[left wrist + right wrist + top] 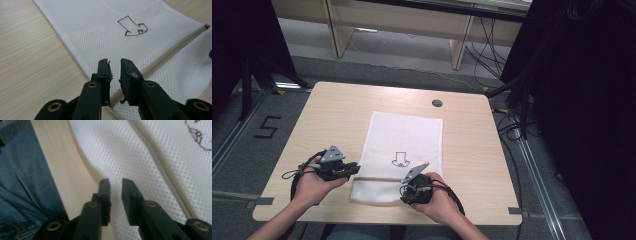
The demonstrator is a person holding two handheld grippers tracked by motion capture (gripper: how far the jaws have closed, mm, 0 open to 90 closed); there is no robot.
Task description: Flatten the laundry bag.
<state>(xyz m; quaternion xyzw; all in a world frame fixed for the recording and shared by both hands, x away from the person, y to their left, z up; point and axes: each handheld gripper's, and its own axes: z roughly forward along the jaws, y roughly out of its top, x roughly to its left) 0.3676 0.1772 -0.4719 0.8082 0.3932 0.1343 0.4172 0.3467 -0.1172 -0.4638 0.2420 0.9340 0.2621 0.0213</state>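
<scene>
On the pale wood worktop (327, 120), centre: one white mesh laundry bag (404, 137), lying flat, a black arrow outline (401, 159) drawn on it and a beige zipper (172, 48) running across its near end. Left hand-held gripper (354, 169): poised at the bag's left edge by the zipper line, jaws a narrow gap apart, nothing between them. Right hand-held gripper (404, 196): over the bag's near right corner close to the worktop's front edge, jaws likewise slightly spread, gripping nothing; view blurred, blue denim (22, 182) showing beyond the edge.
</scene>
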